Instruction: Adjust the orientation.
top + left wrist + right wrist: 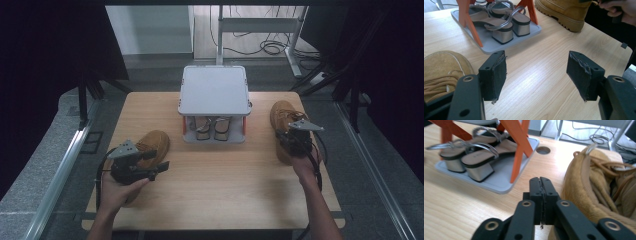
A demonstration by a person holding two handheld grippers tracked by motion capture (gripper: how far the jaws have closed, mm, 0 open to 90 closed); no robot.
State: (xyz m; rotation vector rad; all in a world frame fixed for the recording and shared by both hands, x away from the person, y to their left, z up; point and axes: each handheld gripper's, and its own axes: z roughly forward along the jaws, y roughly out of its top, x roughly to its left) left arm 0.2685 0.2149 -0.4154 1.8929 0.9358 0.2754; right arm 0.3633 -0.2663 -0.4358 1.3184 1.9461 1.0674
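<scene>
Two tan suede lace-up boots lie on a light wooden tabletop [225, 175]. The right boot [282, 120] sits near the right edge, toe toward the far edge. The right gripper [540, 185] is just beside this boot's near end; in the right gripper view its two black jaws are pressed flat together with nothing between them, and the boot's collar and laces rise just to their right. Whether the jaws touch the suede is hard to tell from this angle. In the high view the person's right hand [304, 162] grips it from the near side.

The left boot [152, 145] lies near the left edge of the tabletop. The left gripper [536, 75] is held just over its near side by the left hand [117, 192]. Its jaws stand wide apart and hold nothing; bare wood shows between the frayed black pads [495, 75], and the boot's toe and laces sit to their left.

Between the boots, at the middle of the far edge, stands a small grey two-tier shoe rack with orange legs [215, 92]. On its lower tray rests a pair of silver block-heeled sandals with braided straps [501, 22].
</scene>
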